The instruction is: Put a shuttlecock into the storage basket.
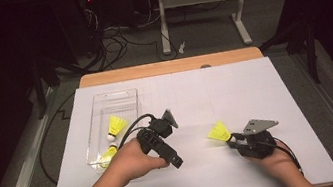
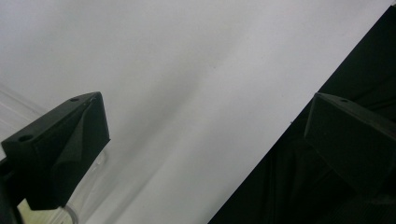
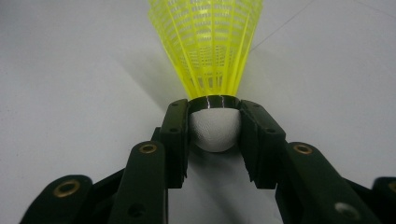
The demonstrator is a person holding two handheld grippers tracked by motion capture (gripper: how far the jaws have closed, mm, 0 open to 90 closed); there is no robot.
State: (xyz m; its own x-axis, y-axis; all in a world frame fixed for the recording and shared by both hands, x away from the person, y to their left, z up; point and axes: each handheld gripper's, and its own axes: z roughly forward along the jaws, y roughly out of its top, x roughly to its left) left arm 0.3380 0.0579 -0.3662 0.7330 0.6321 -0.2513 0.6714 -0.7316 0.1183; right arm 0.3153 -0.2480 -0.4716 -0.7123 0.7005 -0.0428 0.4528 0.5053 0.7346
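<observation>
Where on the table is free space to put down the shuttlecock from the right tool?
Free: the white sheet behind both tools, from the bin to the right edge. Crowded: the bin, with two shuttlecocks, and around the left tool.

My left hand point(image 1: 137, 160) grips the left gripper point(image 2: 205, 140), jaws spread wide with nothing between them. My right hand point(image 1: 274, 161) holds the right gripper point(image 3: 215, 135) low, its jaws clamped on the shuttlecock point(image 3: 210, 56) at its white cork.

Three yellow shuttlecocks point(image 1: 219, 132), one clear tray point(image 1: 92, 140), two hand-held grippers point(image 1: 233, 142).
</observation>
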